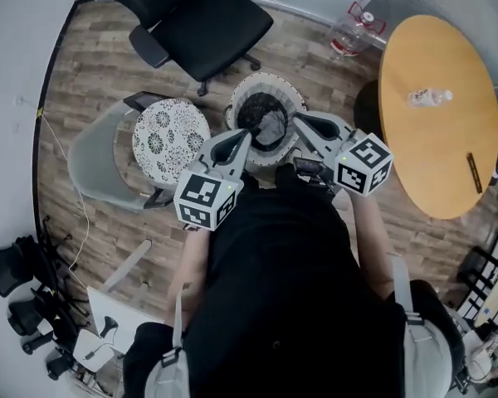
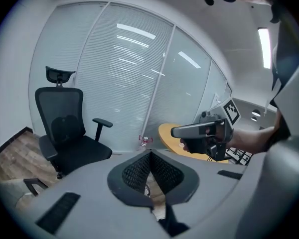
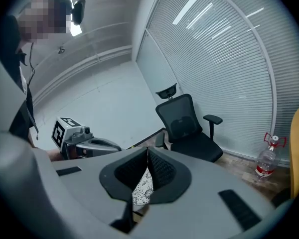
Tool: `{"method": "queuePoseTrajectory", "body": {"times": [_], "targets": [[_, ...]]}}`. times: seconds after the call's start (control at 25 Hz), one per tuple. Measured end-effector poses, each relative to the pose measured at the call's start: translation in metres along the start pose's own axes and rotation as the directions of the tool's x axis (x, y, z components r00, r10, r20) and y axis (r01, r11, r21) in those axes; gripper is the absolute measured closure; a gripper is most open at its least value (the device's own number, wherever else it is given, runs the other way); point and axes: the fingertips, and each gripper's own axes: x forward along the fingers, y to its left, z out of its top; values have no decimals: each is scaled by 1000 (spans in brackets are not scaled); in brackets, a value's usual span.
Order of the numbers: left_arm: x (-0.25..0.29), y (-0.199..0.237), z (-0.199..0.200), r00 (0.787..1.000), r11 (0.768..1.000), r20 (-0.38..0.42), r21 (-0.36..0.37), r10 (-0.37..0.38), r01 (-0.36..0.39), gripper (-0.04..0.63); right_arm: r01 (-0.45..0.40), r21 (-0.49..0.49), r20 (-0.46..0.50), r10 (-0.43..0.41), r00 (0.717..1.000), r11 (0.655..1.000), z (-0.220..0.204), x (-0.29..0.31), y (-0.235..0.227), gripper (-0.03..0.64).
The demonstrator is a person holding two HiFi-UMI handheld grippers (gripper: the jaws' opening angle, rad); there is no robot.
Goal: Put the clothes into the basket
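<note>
**A:** What did the room hold, biggest things first?

**B:** A round wooden table (image 1: 436, 139) stood at the right and a black office chair (image 1: 203, 19) at the top. A grey chair (image 1: 95, 160) carrying a patterned cushion (image 1: 170, 139) was at the left. Just beside that cushion stood the basket (image 1: 270, 83), straight ahead of the person.

**A:** And the clothes?

**B:** A dark garment (image 1: 267, 127) lay inside the basket, below its rim. I saw no other clothing on the floor or the furniture.

**A:** How were the tools?

**B:** The left gripper (image 1: 242, 138) and the right gripper (image 1: 300, 119) were both held over the basket's near edge, pointing across it. In its own view each had its jaws closed tip to tip, with nothing caught between the tips. A dark strip (image 2: 173, 227) showed low in the left one's gap. I could not tell whether that was cloth or part of the tool.

**A:** So which step was that?

**B:** I judged this garment to be placed, with the tools clear above it.

**A:** What did the next move call for?

**B:** Probably a look round for any piece left out. If there was one, the jaws had to open wide before reaching for it.
</note>
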Motion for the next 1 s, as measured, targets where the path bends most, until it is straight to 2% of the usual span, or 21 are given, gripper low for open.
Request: {"method": "queuePoseTrajectory", "body": {"times": [0.24, 0.56, 1.0], "targets": [[-36, -6, 13, 992, 995, 101, -50, -76, 81, 584, -72, -43, -3, 72, 997, 996, 3, 14, 33, 600], [-60, 12, 17, 987, 993, 134, -61, -92, 101, 584, -211, -138, 10, 215, 977, 968, 12, 32, 82, 600], [-76, 38, 11, 985, 991, 123, -45, -117, 123, 584, -208, -150, 36, 215, 976, 967, 16, 52, 102, 600]]}}
